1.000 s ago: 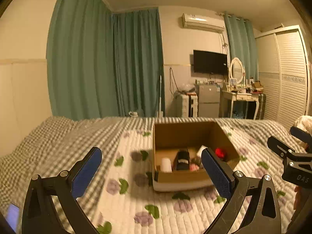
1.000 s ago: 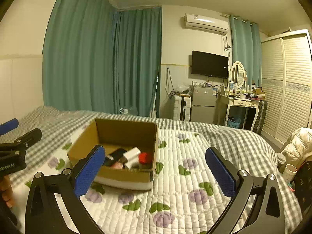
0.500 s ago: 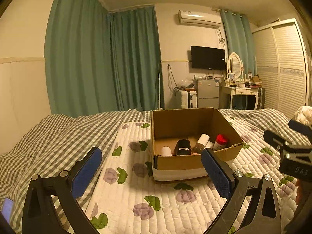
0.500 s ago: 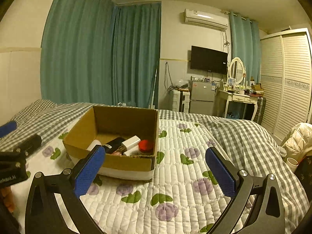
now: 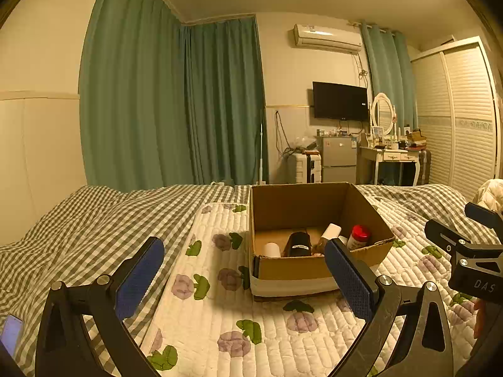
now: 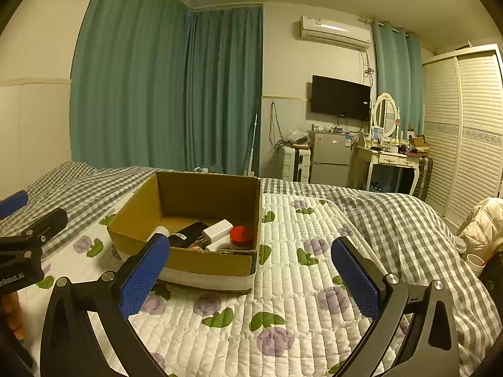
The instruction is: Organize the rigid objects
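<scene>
An open cardboard box (image 5: 314, 267) (image 6: 201, 260) sits on the flowered quilt on the bed. Inside lie a red-capped jar (image 5: 358, 236) (image 6: 241, 237), a black object (image 5: 298, 244) (image 6: 188, 234), a white charger block (image 6: 217, 230), a white cylinder (image 5: 272, 249) and a white bottle (image 5: 330, 232). My left gripper (image 5: 243, 278) is open and empty, held above the quilt in front of the box; it also shows at the left edge of the right wrist view (image 6: 19, 220). My right gripper (image 6: 250, 278) is open and empty, to the right of the box; it also shows in the left wrist view (image 5: 468, 229).
A grey checked blanket (image 5: 94, 220) covers the bed around the white quilt (image 6: 283, 314). A phone (image 5: 11, 334) lies at the lower left. A cream jacket (image 6: 481, 223) and cups (image 6: 474, 260) are at the right. Green curtains, a fridge, a dressing table and a wardrobe stand beyond the bed.
Both cameras have lowered and tilted up, so the box sits lower in each view and looks nearer. Both grippers stay open and empty. The box contents have not moved.
</scene>
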Tool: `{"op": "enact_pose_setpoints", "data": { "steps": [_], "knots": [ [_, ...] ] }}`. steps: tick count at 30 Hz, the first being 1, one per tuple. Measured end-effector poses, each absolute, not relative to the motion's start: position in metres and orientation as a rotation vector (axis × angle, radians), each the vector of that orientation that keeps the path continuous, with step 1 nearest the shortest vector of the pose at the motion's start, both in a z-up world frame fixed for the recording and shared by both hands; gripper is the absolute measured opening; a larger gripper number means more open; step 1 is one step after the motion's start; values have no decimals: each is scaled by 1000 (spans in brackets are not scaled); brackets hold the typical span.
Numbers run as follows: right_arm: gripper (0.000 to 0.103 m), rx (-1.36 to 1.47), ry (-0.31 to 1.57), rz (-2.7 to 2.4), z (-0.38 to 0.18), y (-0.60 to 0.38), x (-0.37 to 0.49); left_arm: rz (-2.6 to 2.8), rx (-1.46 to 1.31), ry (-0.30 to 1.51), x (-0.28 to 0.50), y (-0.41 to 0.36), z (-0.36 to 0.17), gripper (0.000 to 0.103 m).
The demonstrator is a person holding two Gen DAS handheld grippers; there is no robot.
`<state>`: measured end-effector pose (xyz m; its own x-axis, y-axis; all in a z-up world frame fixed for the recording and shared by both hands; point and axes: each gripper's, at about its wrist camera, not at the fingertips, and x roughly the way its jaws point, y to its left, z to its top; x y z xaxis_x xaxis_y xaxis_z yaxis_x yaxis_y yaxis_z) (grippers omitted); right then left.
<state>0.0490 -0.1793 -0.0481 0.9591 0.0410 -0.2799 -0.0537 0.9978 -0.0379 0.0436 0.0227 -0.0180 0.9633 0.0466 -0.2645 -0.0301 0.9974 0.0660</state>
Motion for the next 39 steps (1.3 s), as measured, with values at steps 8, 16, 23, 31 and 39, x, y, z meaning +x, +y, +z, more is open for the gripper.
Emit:
{"op": "enact_pose_setpoints", "data": {
  "steps": [8, 16, 23, 31, 39],
  "knots": [
    [103, -44, 285, 48, -48, -180, 49, 34, 75, 278, 45, 19, -20, 103],
    [103, -43, 290, 45, -49, -179, 51, 38, 79, 287, 46, 18, -21, 103],
    [103, -40, 295, 38, -51, -178, 52, 54, 61, 290, 46, 22, -22, 103],
    [103, -37, 302, 32, -51, -179, 52, 52, 65, 292, 47, 22, -23, 103],
    [103, -38, 306, 31, -51, -179, 52, 54, 72, 295, 47, 21, -24, 103]
  ]
}}
